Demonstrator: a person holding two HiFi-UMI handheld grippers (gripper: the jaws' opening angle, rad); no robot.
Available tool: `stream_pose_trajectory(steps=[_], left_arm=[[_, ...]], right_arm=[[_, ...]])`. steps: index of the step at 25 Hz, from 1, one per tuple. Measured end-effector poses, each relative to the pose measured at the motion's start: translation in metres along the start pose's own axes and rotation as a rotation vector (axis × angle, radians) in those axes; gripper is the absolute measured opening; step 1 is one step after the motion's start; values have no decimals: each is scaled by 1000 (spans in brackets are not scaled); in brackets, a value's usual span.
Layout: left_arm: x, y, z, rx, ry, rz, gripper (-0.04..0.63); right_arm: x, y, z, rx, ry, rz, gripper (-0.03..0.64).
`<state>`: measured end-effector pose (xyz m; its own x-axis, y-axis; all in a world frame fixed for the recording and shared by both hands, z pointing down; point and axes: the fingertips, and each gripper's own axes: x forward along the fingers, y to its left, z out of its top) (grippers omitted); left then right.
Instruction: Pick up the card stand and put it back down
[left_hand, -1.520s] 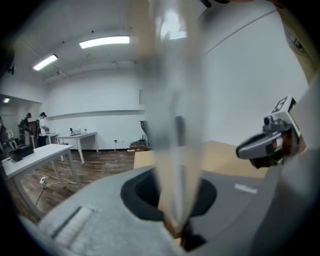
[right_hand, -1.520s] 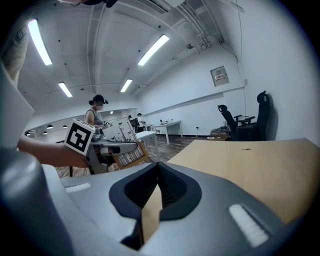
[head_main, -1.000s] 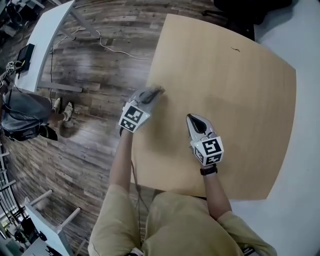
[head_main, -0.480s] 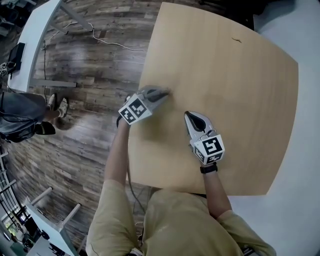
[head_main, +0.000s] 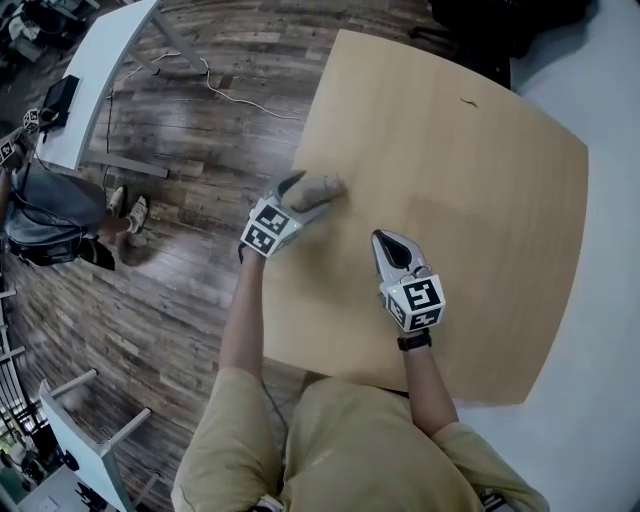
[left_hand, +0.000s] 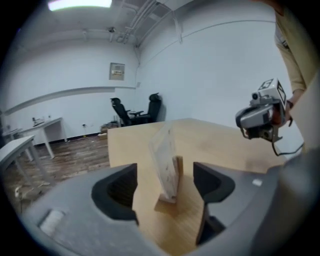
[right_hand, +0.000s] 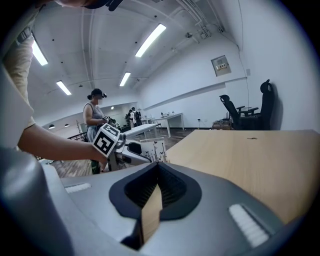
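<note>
- The left gripper is at the left edge of the counter. Its fingers are spread wide and opening, and neither pad presses on anything.
- The card stand stands upright on the counter between those fingers, with a clear gap on each side. It is a small wooden base block with a clear sheet rising from it, seen nearly edge-on.
- In the head view the stand is lost in the blur around the left gripper's tip and cannot be picked out there.
- The right gripper is over the counter nearer the person's body, well apart from the left one. Its fingers are closed together with nothing between them, and only a sliver of counter shows in the slit below.
- Whether the right gripper touches the counter cannot be told.
- In the right gripper view the stand appears small, just beyond the left gripper's marker cube. Its lower part is cut off by the right gripper's own body, and the print on the card is too small to read.
- A dark mark at the counter's far end is too small to identify.
- A second person stands on the wood floor to the left, partly cut off by the frame edge.
- Two office chairs stand by the far wall.
</note>
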<state>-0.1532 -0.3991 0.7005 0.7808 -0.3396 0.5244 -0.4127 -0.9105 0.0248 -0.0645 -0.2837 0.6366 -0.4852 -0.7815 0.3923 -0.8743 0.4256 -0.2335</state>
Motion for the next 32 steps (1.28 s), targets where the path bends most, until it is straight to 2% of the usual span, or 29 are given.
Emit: stream_pose_trajectory(steps=[3, 6, 10, 14, 17, 23, 27, 32], left_arm=[[-35, -9, 10, -131, -67, 160, 346], [-67, -44, 28, -213, -174, 220, 291], [-104, -101, 50, -251, -253, 275, 228], [-140, -141, 68, -286, -304, 379, 153], [-163, -173, 88, -265, -339, 445, 99], [-198, -246, 147, -131, -410, 553, 27], [-214, -283, 162, -118, -448, 595, 3], [-229, -318, 165, -120, -483, 626, 2]], right_arm=[[-17, 6, 12, -4, -28, 8, 3], [-37, 19, 21, -7, -44, 13, 3], [-69, 44, 34, -44, -97, 47, 3], [-106, 65, 50, -100, -144, 64, 3], [-136, 75, 60, -124, -187, 59, 3], [-187, 96, 79, -163, -271, 53, 3], [-226, 110, 95, -203, -329, 49, 3], [-263, 123, 94, -237, -360, 41, 3]])
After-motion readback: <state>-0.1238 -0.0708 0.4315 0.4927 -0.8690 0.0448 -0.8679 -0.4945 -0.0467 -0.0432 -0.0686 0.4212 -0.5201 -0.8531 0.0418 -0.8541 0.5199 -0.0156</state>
